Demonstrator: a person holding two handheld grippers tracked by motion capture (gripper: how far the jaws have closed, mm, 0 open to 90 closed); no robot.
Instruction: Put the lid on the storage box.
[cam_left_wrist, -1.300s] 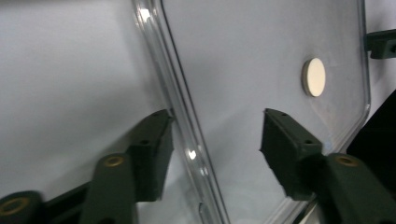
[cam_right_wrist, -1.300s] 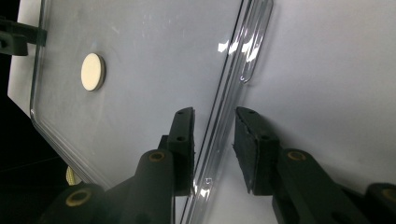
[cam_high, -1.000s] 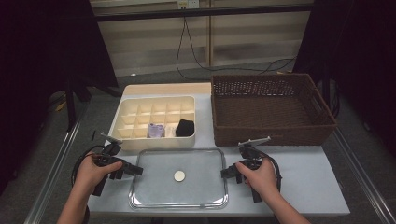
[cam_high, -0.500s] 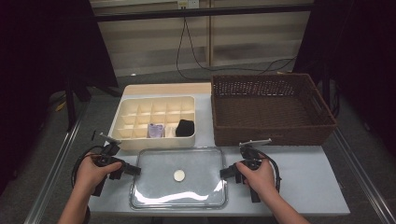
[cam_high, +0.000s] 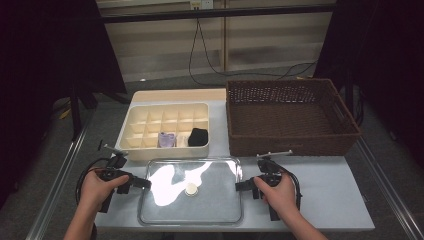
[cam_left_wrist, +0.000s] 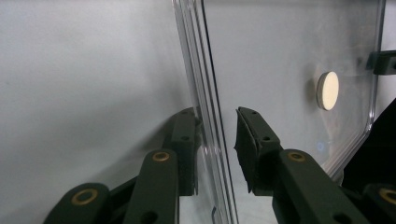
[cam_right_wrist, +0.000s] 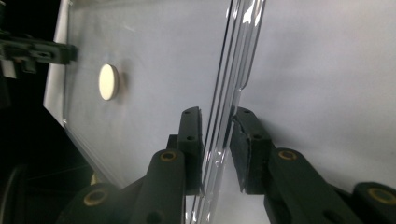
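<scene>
A clear lid (cam_high: 210, 200) with a white round knob (cam_high: 190, 189) lies on the grey table in front of the person. My left gripper (cam_high: 145, 183) is at its left edge. Its jaws have just been closing and straddle the rim (cam_left_wrist: 208, 93); one pad touches it and the other stands a little off, so it is open (cam_left_wrist: 217, 126). My right gripper (cam_high: 239, 186) is at the lid's right edge. Its jaws have closed in and are shut (cam_right_wrist: 217, 121) on the rim (cam_right_wrist: 236, 56). The knob (cam_left_wrist: 328, 90) (cam_right_wrist: 108, 81) shows through both gripper views.
A cream compartment tray (cam_high: 150, 117) stands behind the lid with a black item (cam_high: 198, 136) and a purple item (cam_high: 166, 139) in its front cells. A brown wicker basket (cam_high: 290, 145) stands at the back right. The table's front edge is close below the lid.
Bright glare has spread over the lid's surface. Both hands stay at the lid's two side edges.
</scene>
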